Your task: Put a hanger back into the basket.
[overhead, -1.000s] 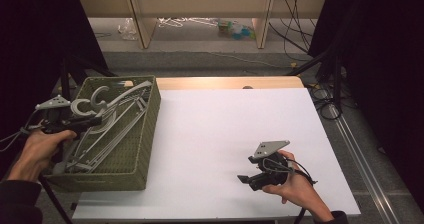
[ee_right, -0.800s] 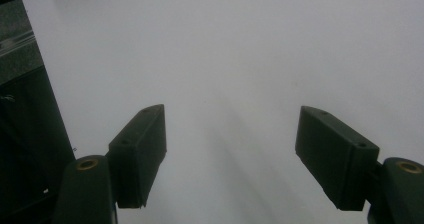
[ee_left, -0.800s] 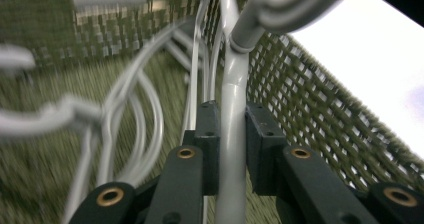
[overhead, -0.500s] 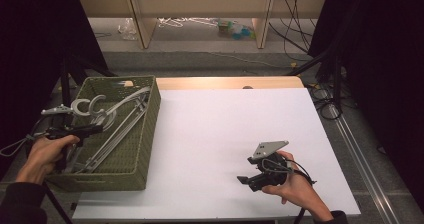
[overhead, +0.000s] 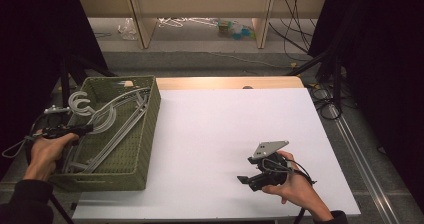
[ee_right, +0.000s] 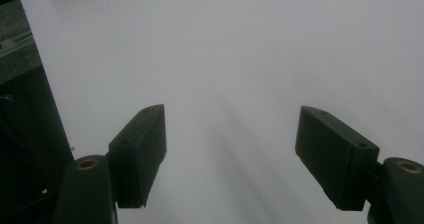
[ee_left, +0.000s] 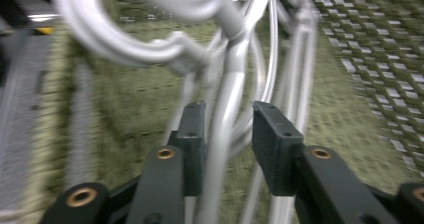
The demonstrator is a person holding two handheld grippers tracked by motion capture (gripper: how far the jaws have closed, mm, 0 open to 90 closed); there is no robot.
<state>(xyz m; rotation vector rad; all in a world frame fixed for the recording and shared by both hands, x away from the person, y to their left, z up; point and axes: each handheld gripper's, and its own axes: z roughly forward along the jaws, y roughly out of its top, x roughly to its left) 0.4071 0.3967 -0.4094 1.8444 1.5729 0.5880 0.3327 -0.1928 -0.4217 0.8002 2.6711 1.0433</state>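
In basket (overhead: 145, 134) | hanger (ee_left: 225, 129) lengthwise, hook toward left claw (ee_left: 227, 134), jaws narrow astride | right claw (ee_right: 240, 159) wide

Dark room, wooden shelving (overhead: 200, 6) behind

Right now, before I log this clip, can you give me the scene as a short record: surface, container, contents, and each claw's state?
surface: white table, bare where the right claw points
container: green woven basket at the table's left edge
contents: grey plastic hangers, tangled, hooks toward the basket's far left
left claw: over the basket, jaws apart, one hanger's stem between them, not clamped
right claw: low over the table near its front right, jaws wide open, nothing between them
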